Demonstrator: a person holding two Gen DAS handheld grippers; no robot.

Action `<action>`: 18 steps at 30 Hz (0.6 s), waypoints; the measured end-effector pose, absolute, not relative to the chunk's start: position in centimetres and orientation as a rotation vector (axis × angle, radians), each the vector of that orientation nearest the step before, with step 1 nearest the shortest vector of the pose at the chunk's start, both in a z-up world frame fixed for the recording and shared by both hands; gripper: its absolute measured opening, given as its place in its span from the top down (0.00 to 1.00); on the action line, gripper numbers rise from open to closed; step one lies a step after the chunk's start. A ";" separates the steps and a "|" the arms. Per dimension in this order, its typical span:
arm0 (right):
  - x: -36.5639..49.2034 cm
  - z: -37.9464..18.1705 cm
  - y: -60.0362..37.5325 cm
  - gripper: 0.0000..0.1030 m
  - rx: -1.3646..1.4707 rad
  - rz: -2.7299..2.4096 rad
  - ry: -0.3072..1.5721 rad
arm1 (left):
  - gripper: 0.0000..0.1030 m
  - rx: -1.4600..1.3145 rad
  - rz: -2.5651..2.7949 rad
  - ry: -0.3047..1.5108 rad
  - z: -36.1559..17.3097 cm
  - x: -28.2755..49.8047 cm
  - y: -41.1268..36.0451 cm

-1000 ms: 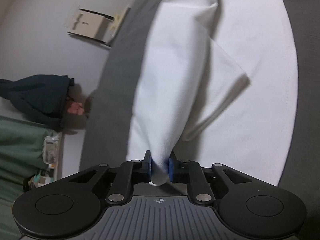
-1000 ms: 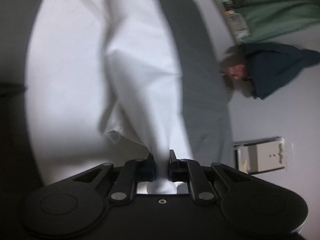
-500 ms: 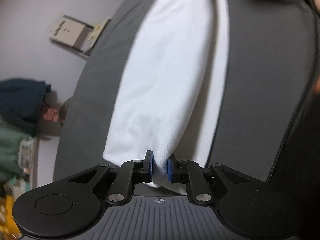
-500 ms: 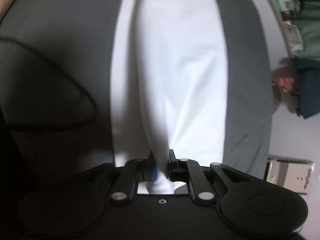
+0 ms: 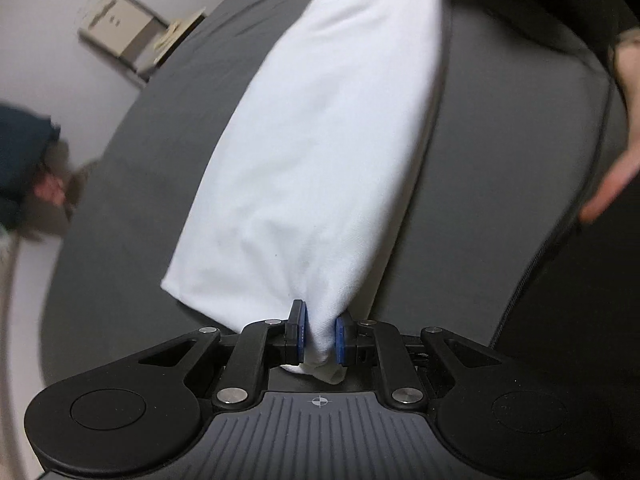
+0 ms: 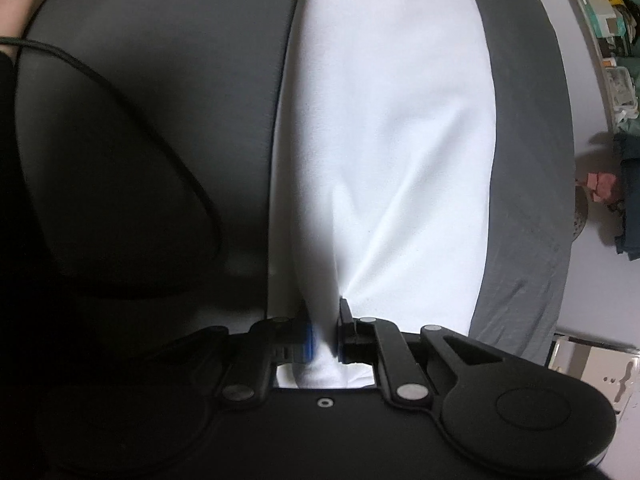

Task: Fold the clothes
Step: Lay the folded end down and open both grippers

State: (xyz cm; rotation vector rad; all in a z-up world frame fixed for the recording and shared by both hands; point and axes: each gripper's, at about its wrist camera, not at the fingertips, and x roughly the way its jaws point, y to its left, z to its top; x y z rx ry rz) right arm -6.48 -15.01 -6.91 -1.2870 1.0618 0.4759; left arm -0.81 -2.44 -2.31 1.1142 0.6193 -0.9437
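Grey bedsheet now shows on both sides of the white garment, narrowed from its earlier wide spread, so the fold is nearly laid while my left claw and right claw stay pinched on its corners.

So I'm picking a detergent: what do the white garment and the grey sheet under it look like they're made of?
White garment: probably matte cotton-type knit; a fine weave shows near the left claw, and it drapes softly. Grey sheet: likely matte woven fabric, wrinkling at its edge. Fibre content can't be confirmed by sight.
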 end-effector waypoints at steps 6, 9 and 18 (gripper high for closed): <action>-6.7 -7.0 -15.8 0.84 -1.290 0.490 1.039 | 0.86 1.028 -0.936 0.689 -2.9 -0.7 -1.9; -6.4 -6.3 -16.5 0.76 -1.227 0.480 1.053 | 0.68 0.989 -0.936 0.735 -2.5 0.1 -1.5; -3.7 3.8 -25.0 0.32 -0.396 0.439 0.990 | 0.63 0.646 -0.920 0.822 1.6 2.2 2.3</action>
